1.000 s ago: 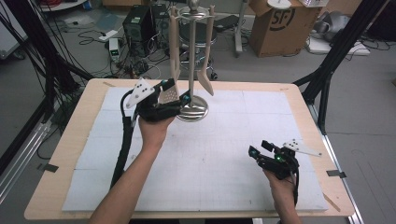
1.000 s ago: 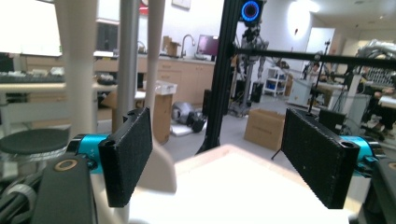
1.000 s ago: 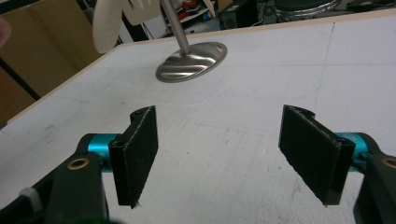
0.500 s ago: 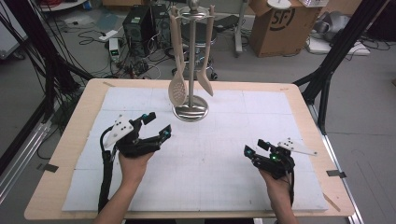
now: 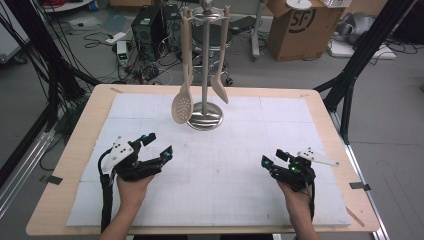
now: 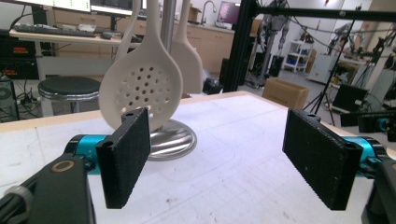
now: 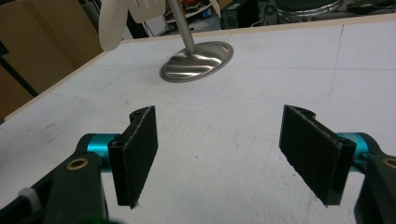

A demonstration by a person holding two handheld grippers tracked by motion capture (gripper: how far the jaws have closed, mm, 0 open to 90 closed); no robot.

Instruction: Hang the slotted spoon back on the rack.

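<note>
A metal utensil stand [image 5: 205, 120] rises from a round base at the back middle of the white mat. From it hang a cream slotted spoon [image 5: 182, 106] and a cream solid spoon [image 5: 219, 90]. My left gripper [image 5: 159, 145] is open and empty at the near left, well short of the stand. In the left gripper view the slotted spoon [image 6: 142, 88] hangs ahead, above the base [image 6: 170, 140], between the spread jaws of the left gripper [image 6: 224, 158]. My right gripper [image 5: 271, 158] is open and empty at the near right. Its view has the base [image 7: 196, 60] far ahead of the right gripper [image 7: 229, 154].
The white mat [image 5: 230, 175] covers a wooden table [image 5: 70, 165]. Black frame posts [image 5: 350, 75] stand past the table's right and left edges. Cables, a cardboard box [image 5: 295, 25] and a stool lie on the floor behind.
My left gripper has drawn back from the stand to the near left, open. The slotted spoon now hangs free on the stand. The right gripper has barely moved.
</note>
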